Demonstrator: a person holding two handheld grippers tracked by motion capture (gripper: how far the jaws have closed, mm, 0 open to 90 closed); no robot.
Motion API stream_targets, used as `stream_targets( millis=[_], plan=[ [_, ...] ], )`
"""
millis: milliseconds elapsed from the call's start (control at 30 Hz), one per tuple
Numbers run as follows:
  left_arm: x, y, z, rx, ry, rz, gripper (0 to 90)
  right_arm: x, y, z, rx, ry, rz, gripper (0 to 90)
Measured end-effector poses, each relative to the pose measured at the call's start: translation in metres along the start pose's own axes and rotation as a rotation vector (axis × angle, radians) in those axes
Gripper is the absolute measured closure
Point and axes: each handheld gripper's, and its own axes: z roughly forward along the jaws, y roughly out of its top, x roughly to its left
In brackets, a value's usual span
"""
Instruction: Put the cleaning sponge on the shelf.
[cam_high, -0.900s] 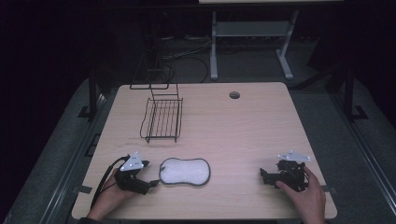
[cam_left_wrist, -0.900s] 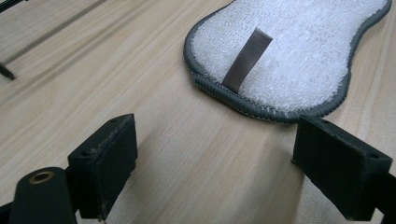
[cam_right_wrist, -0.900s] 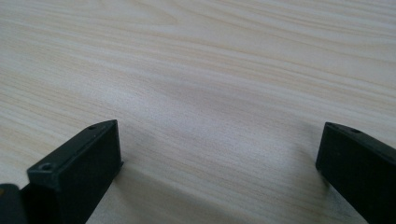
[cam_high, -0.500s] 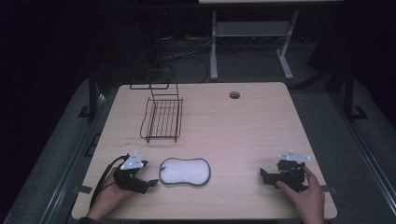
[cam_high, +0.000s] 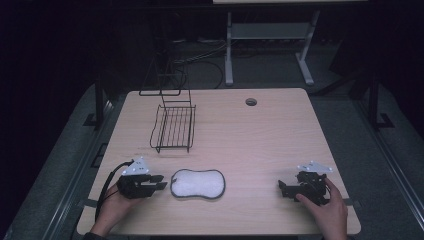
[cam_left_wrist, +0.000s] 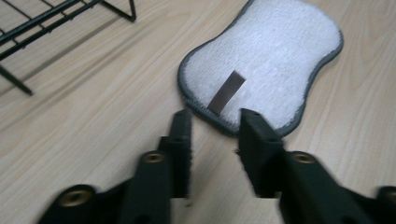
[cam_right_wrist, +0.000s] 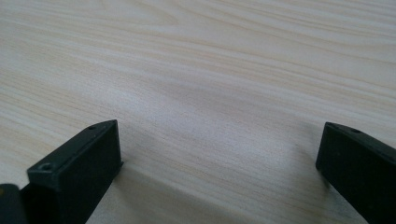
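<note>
The white pad (cam_high: 198, 183) lies flat near the table's (cam_high: 260, 135) near edge, left of centre. The left gripper (cam_high: 159, 183) rests just left of it, jaws apart with nothing between them. The right gripper (cam_high: 283, 189) sits well apart at the near right, jaws wide apart over bare wood.

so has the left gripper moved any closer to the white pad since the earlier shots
Cannot tell. In the high view the left gripper sits just short of the white pad, below the wire rack, about where it was; any shift is too small to judge.

pad (cam_left_wrist: 271, 60): white fluffy cloth, grey hem | table (cam_high: 260, 145): matt pale wood grain | rack (cam_high: 173, 127): thin black wire
</note>
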Motion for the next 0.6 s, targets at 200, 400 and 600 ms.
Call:
stream_targets(
  millis=[200, 400, 600],
  plan=[
    [0.0, 0.012, 0.0, -0.014, -0.054, -0.011, 89.8, 0.0, 0.0, 0.0, 0.0, 0.001, 0.0, 0.0],
    [0.003, 0.027, 0.009, -0.019, -0.066, 0.011, 89.8, 0.0, 0.0, 0.0, 0.0, 0.001, -0.002, 0.0],
    [0.007, 0.038, 0.018, -0.026, -0.072, 0.029, 89.8, 0.0, 0.0, 0.0, 0.0, 0.002, -0.003, 0.0]
  ],
)
